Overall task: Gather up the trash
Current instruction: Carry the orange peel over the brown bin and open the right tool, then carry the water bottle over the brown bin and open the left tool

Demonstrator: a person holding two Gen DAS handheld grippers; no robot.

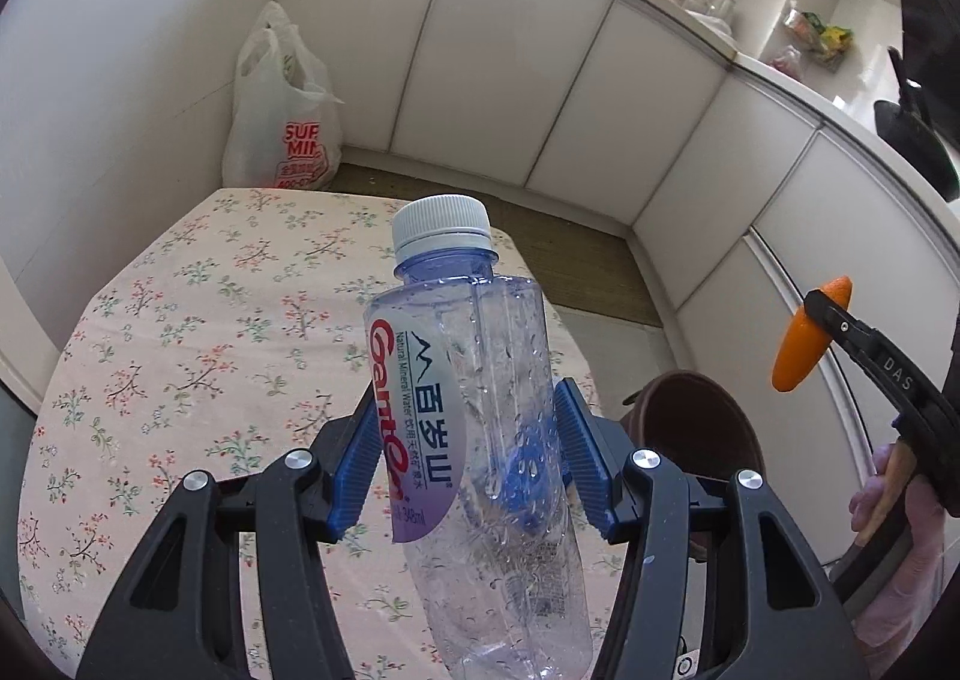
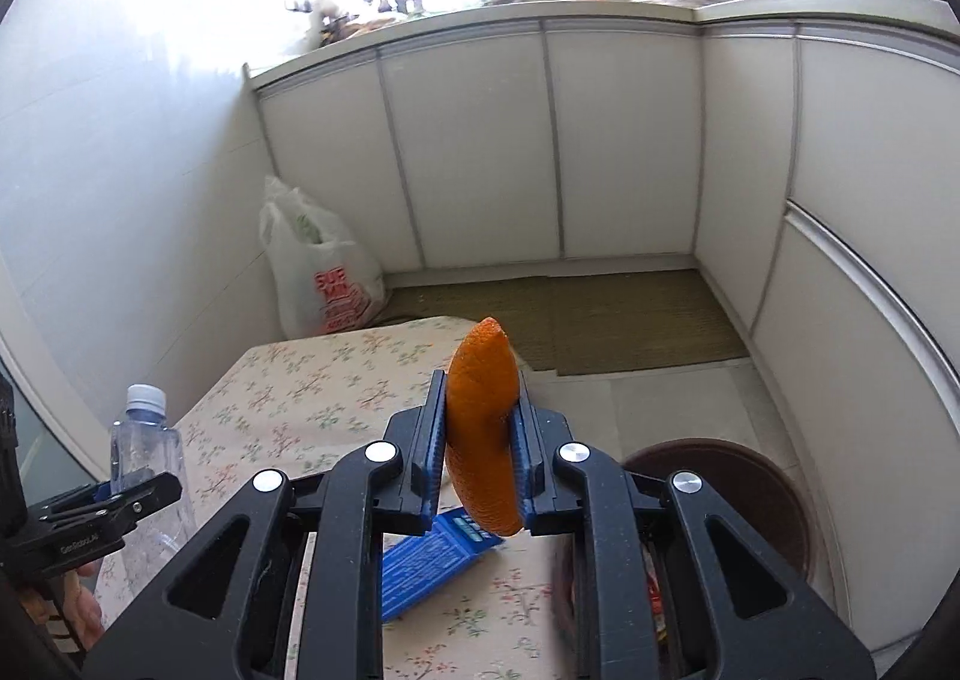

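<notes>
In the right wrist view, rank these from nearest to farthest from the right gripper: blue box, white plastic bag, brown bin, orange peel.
1. Curved orange peel, clamped in the right gripper.
2. Blue printed cardboard box, on the floral tablecloth just under it.
3. Round brown bin, on the floor, lower right.
4. White plastic shopping bag, in the far corner.

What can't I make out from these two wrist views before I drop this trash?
- Brown bin: inside hidden, right gripper covers its near rim.
- Blue packet on the table: partly behind the orange peel; print too small.
- Plastic bottle: base cut off by the left wrist view's bottom edge.
- White shopping bag: contents unclear.
</notes>
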